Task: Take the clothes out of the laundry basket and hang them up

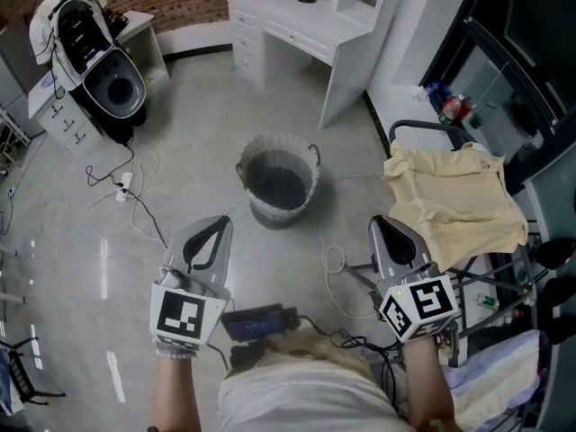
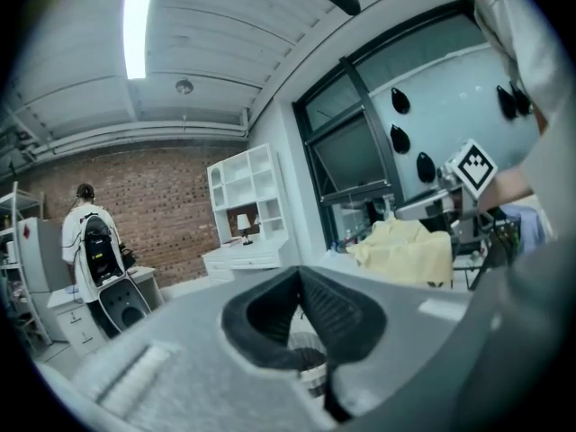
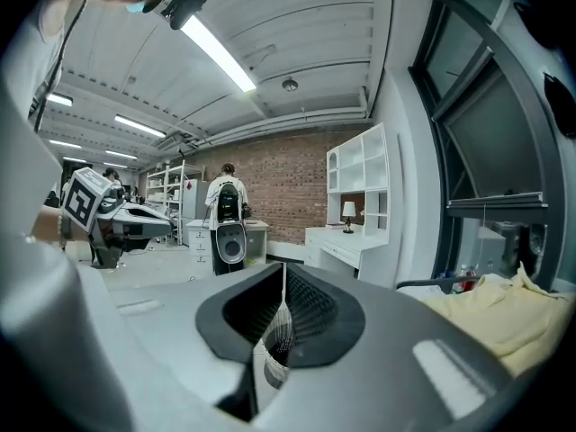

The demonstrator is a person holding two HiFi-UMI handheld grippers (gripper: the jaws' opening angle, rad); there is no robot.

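The grey mesh laundry basket (image 1: pixel 279 180) stands on the floor ahead of me and looks empty inside. A pale yellow garment (image 1: pixel 454 201) hangs draped over the rack (image 1: pixel 423 126) at my right; it also shows in the left gripper view (image 2: pixel 405 250) and in the right gripper view (image 3: pixel 508 313). My left gripper (image 1: pixel 219 223) hovers short of the basket, jaws shut, with nothing in them (image 2: pixel 300 275). My right gripper (image 1: pixel 382 225) hangs between the basket and the yellow garment, jaws shut and empty (image 3: pixel 283 268).
A white desk with shelves (image 1: pixel 301 25) stands beyond the basket. At far left a black-and-white machine (image 1: pixel 99 57) sits by a white cabinet. Cables (image 1: pixel 135 192) trail over the grey floor. More cloth (image 1: pixel 504 367) lies low on the rack at right.
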